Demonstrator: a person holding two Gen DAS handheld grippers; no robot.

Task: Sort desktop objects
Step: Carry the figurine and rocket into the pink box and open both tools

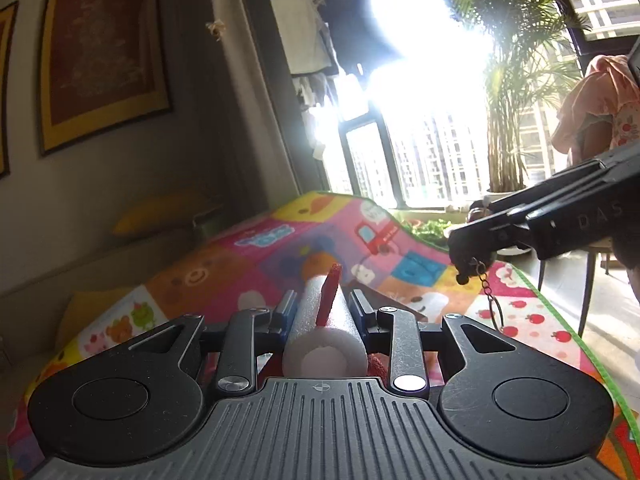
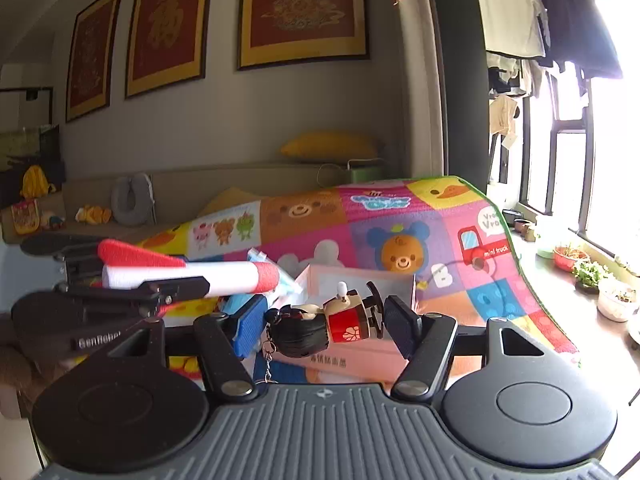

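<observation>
Foam fills my left claw (image 1: 322, 312): a white rocket (image 1: 320, 320) with red fins lies lengthwise between the blue pads (image 1: 286, 308), which are clamped tight against its sides. From the left wrist camera I look straight down its body, blunt tail toward me, one red fin standing up on top. Seen from the right wrist camera, the same rocket (image 2: 188, 274) sits at the left, lifted clear above the mat (image 2: 440, 216), its red nose pointing right and its red fin raised at the far left.

Below and just right of that nose stands a pink box (image 2: 360, 356) on the mat, open at the top, with some pale blue packets beside its left wall; I cannot tell what they are.

My right claw (image 2: 324, 326) is further right. Between its fingers lies a small doll keychain (image 2: 320, 328): black hair at the left, a red body at the right. The hair sits against the blue left pad (image 2: 250, 328); a thin black part at the doll's other end reaches the dark right pad, so I am gripping it. Its chain and ring hang down from the hair end. In the left wrist view that claw comes in from the right edge, the chain (image 1: 490, 292) dangling over the mat (image 1: 248, 264).
</observation>
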